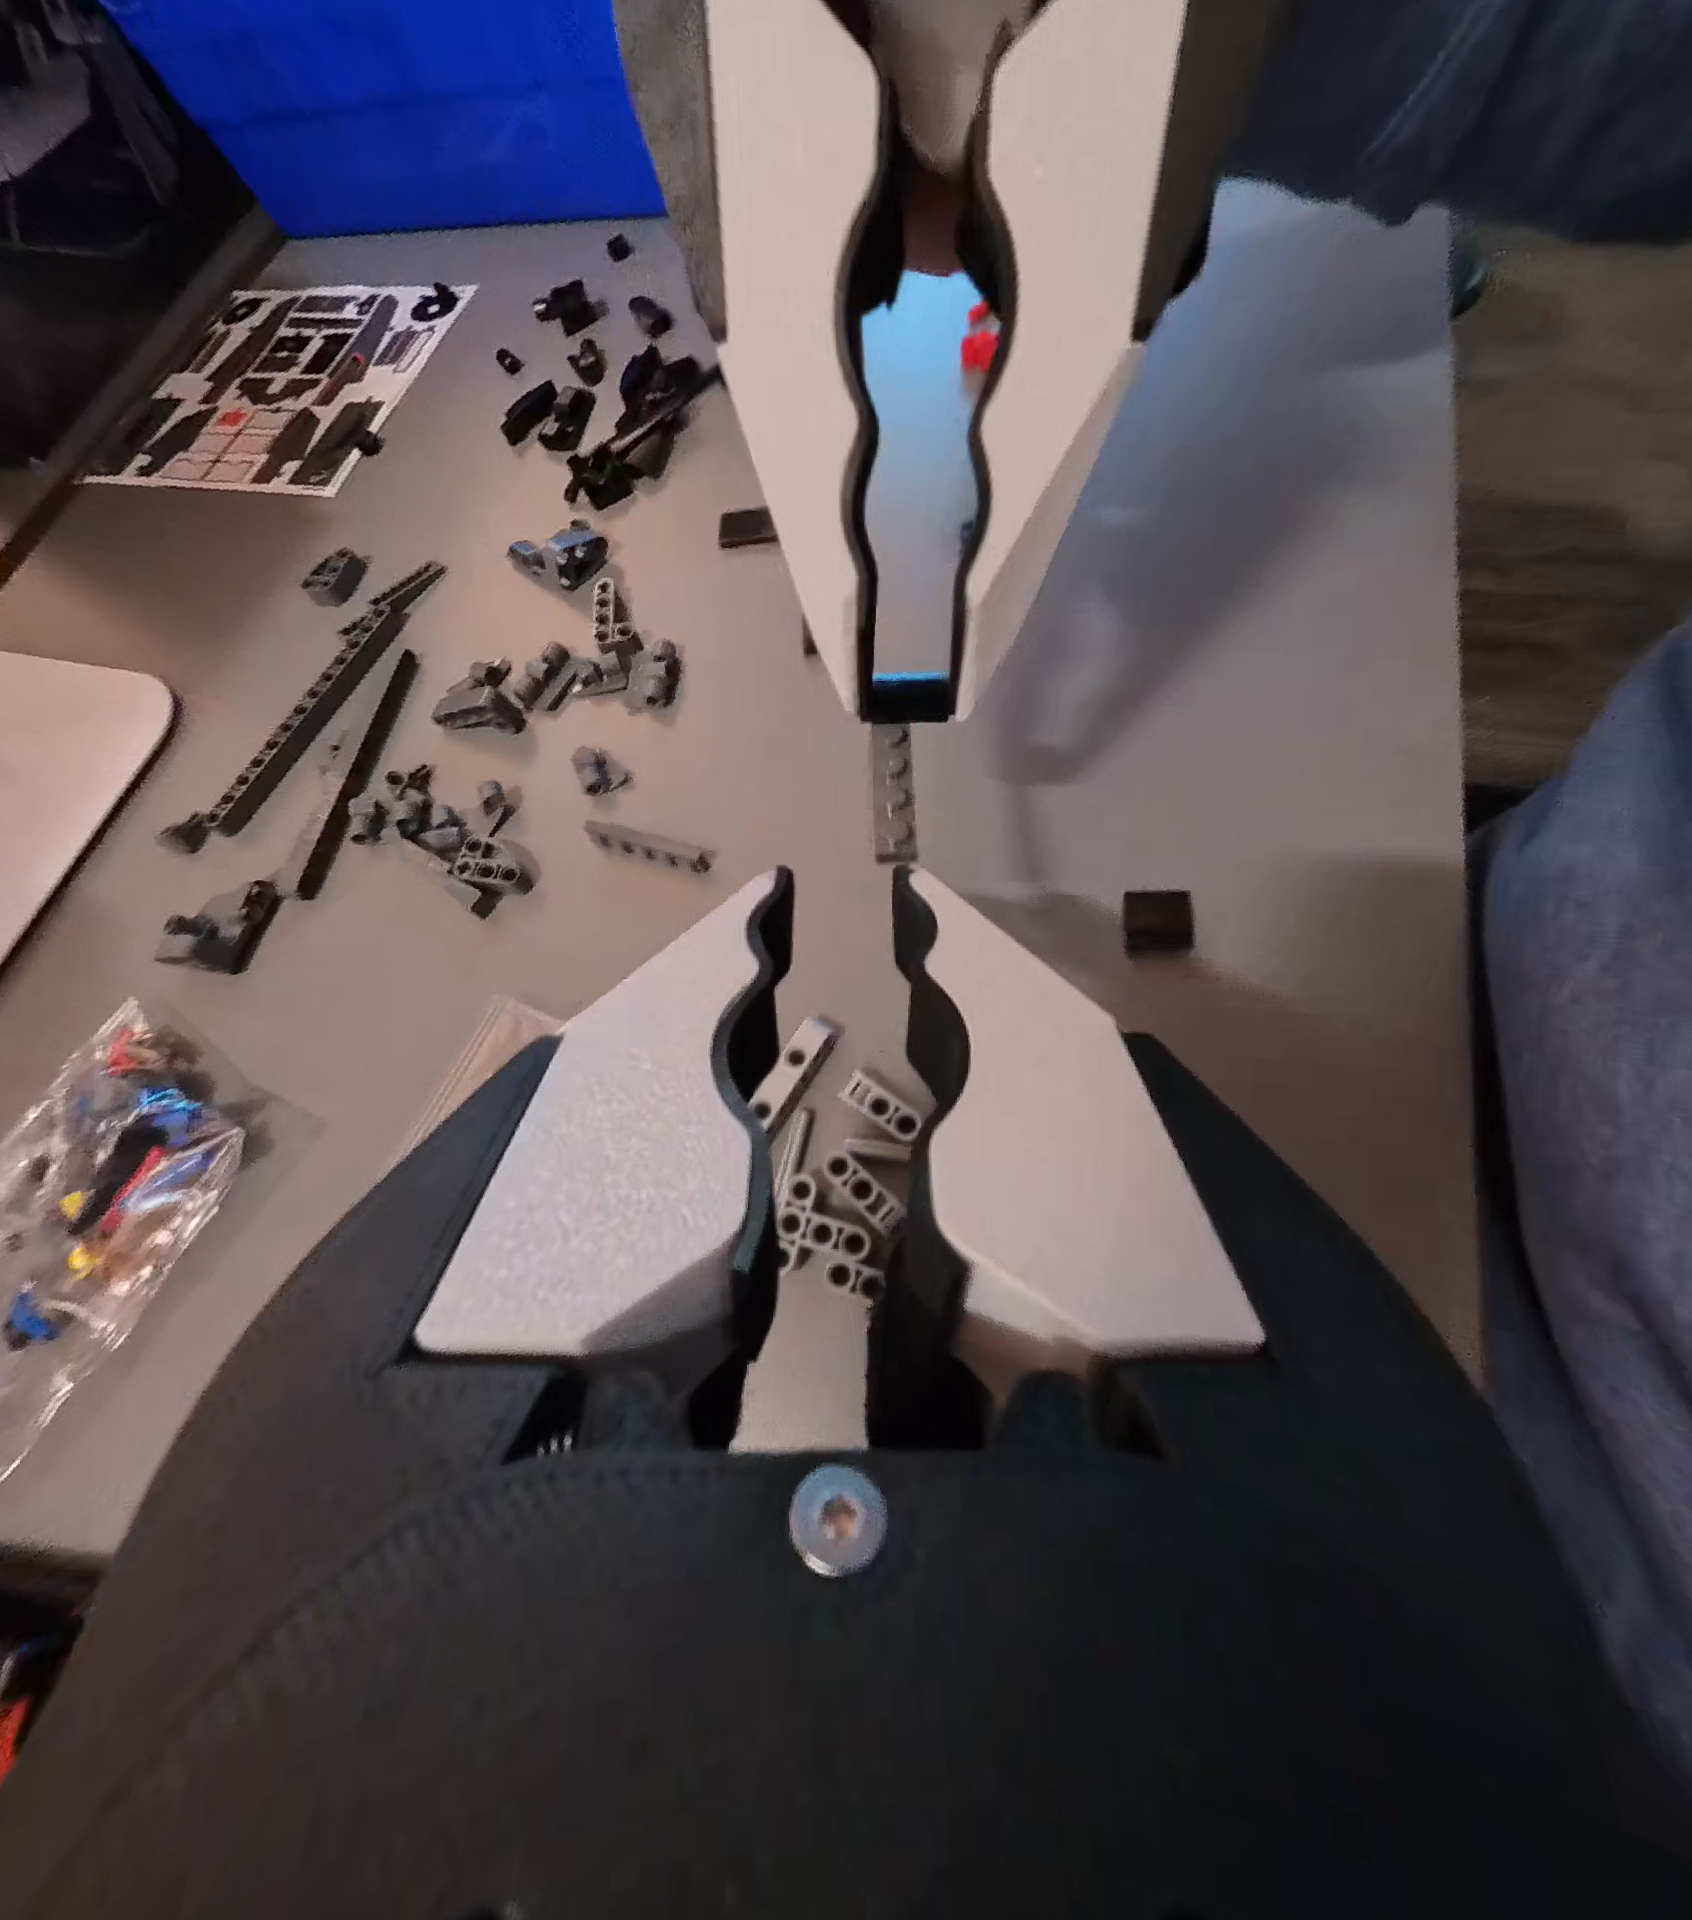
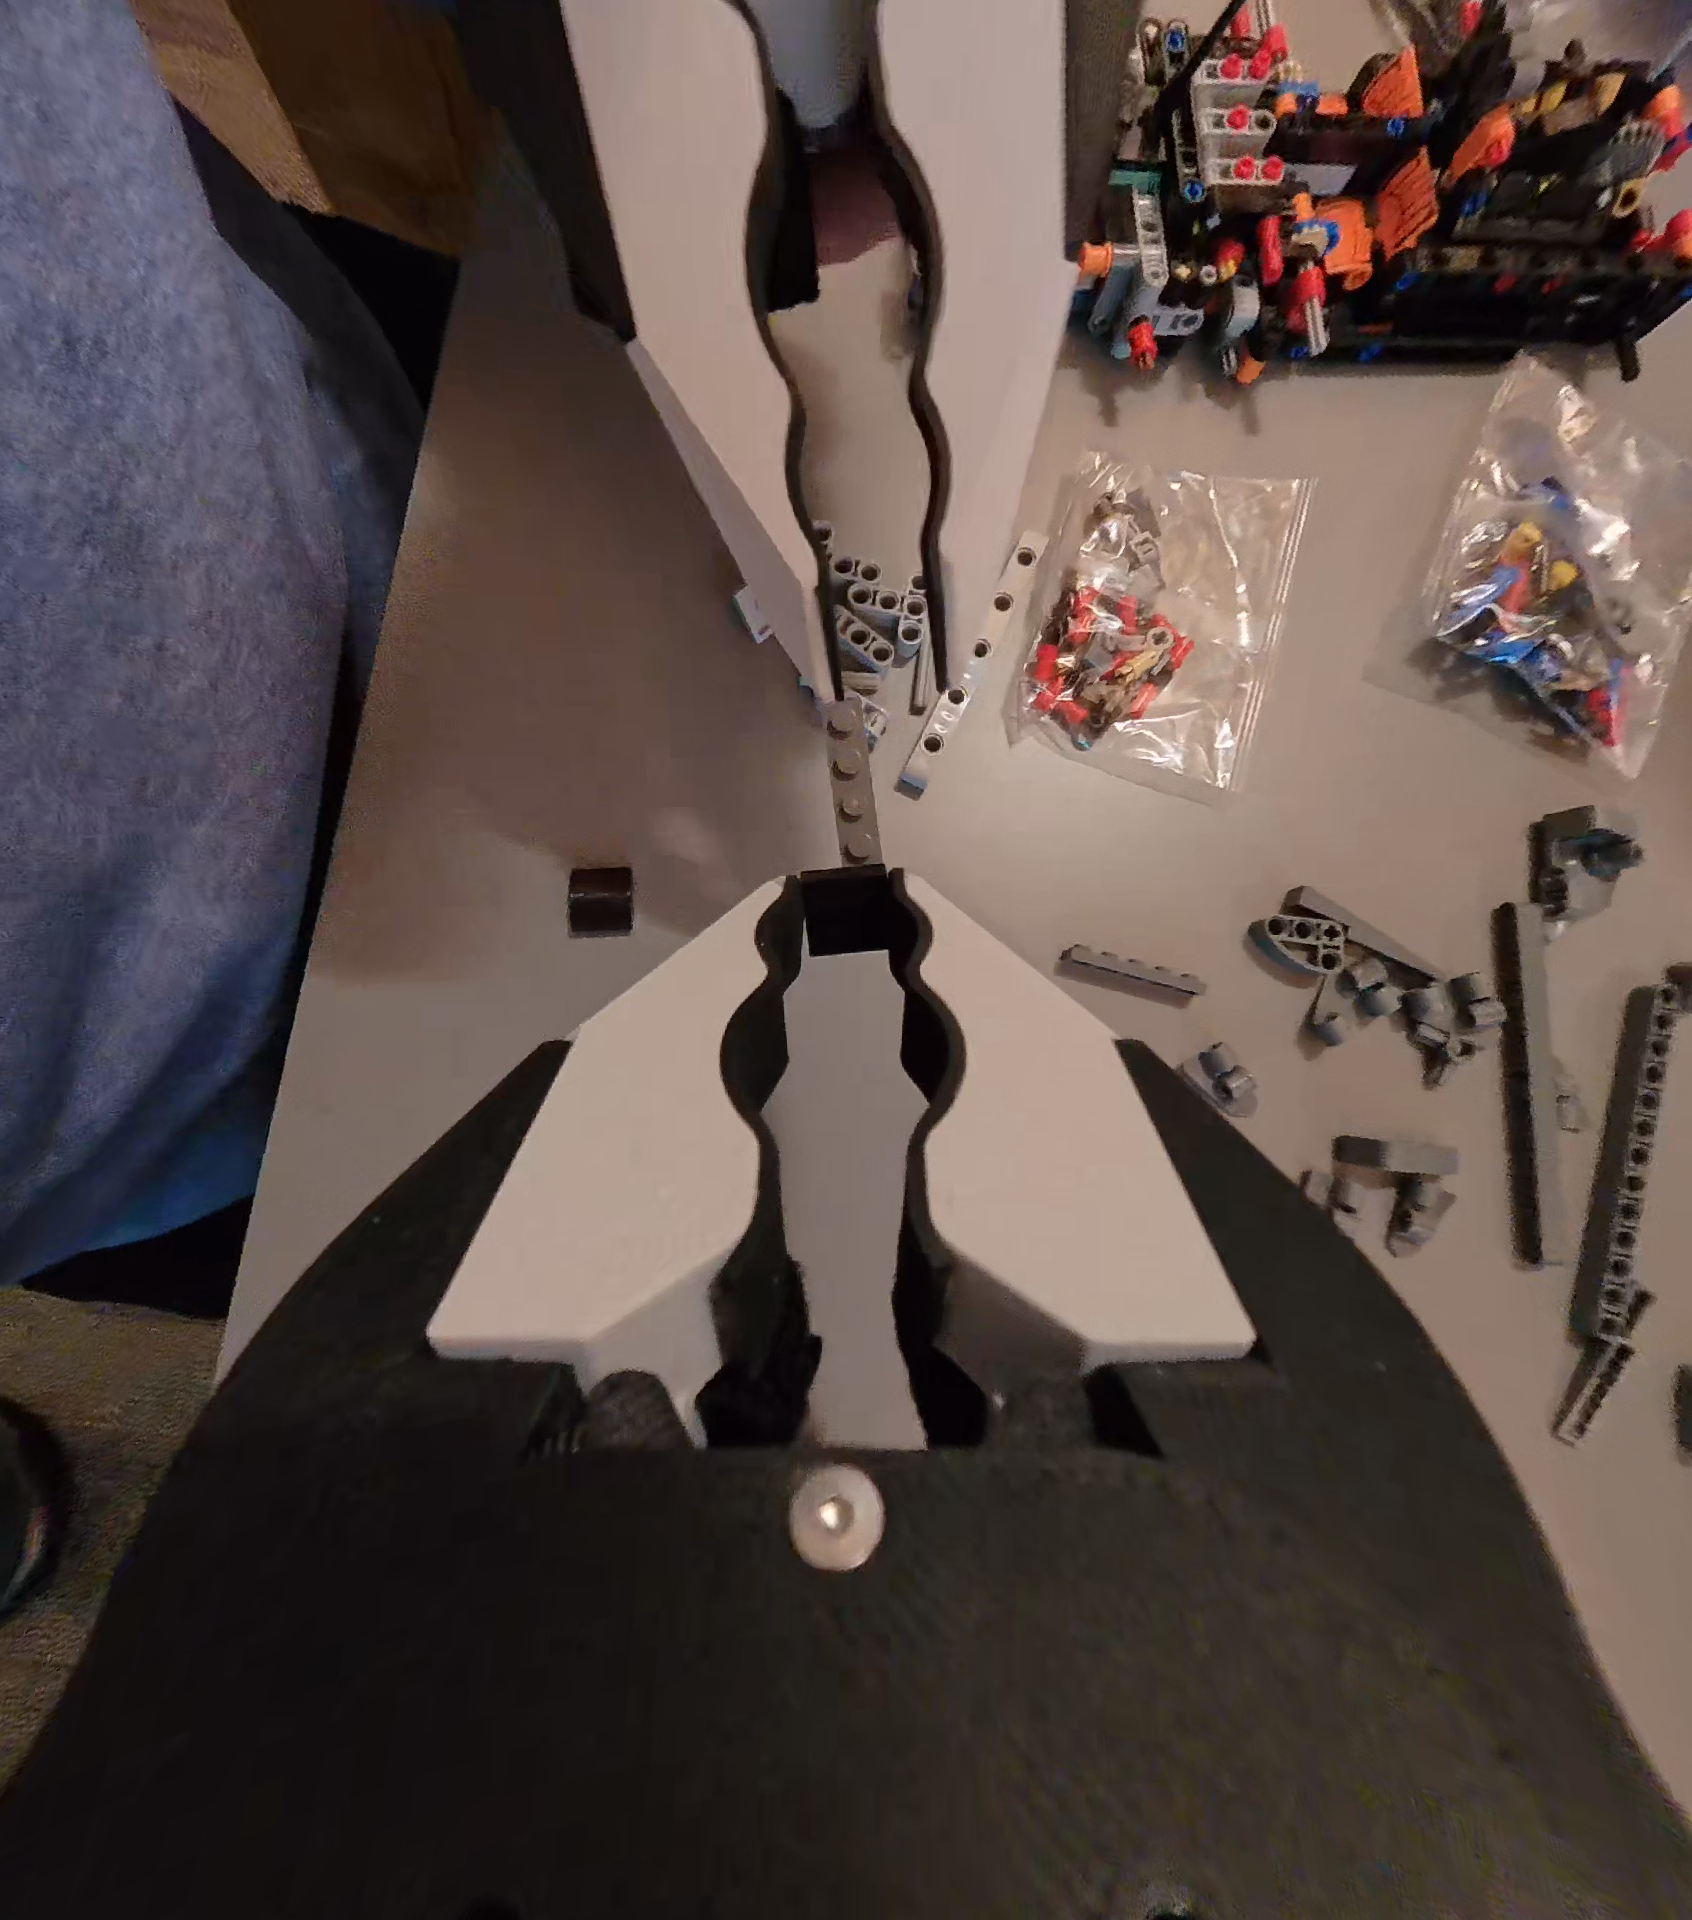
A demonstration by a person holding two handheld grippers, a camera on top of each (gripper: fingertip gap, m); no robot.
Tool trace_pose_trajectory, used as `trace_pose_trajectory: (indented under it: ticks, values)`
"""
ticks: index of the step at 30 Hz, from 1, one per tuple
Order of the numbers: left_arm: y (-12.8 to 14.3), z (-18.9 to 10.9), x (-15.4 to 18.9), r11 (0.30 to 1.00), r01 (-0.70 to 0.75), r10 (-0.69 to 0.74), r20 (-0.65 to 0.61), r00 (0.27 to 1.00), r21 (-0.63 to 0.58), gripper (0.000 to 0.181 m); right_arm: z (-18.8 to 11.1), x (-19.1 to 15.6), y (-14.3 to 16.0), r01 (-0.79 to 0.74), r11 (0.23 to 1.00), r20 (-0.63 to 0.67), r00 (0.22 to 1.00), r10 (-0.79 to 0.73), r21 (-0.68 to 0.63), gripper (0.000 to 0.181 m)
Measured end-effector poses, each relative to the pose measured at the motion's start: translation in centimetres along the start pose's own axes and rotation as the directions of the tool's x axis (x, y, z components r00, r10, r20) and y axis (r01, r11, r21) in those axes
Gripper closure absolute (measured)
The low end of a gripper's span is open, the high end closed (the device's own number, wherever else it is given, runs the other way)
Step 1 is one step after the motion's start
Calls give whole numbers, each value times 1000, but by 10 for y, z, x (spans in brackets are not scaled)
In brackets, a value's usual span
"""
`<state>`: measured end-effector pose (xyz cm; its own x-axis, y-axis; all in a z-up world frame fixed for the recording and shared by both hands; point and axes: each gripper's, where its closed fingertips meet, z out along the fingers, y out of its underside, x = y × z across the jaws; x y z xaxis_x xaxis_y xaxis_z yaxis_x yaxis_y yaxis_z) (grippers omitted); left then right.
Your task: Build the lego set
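My right gripper [image 2: 839, 883] is shut on a small black brick [image 2: 842, 920]. A thin grey studded plate [image 2: 850, 790] sticks out from that brick toward my left gripper [image 2: 886, 698]. In the left wrist view the plate [image 1: 894, 795] runs from the black brick [image 1: 909, 698] in the right gripper [image 1: 909, 712] down to my left gripper [image 1: 842, 883]. The left jaws stand a narrow gap apart. The plate's near end lies by the right fingertip [image 1: 909, 896]. I cannot tell if they touch.
A part-built colourful model [image 2: 1393, 187] stands far right. Two bags of parts [image 2: 1154, 613] [image 2: 1559, 603], grey connectors [image 1: 842, 1195], loose grey and black beams [image 1: 302, 727] [image 2: 1631, 1143], a sticker sheet [image 1: 281, 384] and a loose black brick [image 1: 1156, 920] lie on the table [image 2: 509, 727]. A person's leg [image 2: 73, 623] is beside the table's edge. Less than 4 cm separates the two grippers' tips.
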<state>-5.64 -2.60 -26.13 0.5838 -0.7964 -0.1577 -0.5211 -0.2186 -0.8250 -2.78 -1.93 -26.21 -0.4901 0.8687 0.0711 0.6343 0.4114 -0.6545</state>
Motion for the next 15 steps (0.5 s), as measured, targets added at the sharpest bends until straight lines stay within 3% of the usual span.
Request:
trace_pose_trajectory:
  ticks: [9,15]
  values:
    - [-5,13,8,1000,-23,22,-79,997,-15,163,-6,-4,11,1,999,-41,999,-3,-42,168]
    - [-3,25,20,996,-83,82,-78,994,-17,161,-7,-9,23,-84,996,-25,996,83,-31,168]
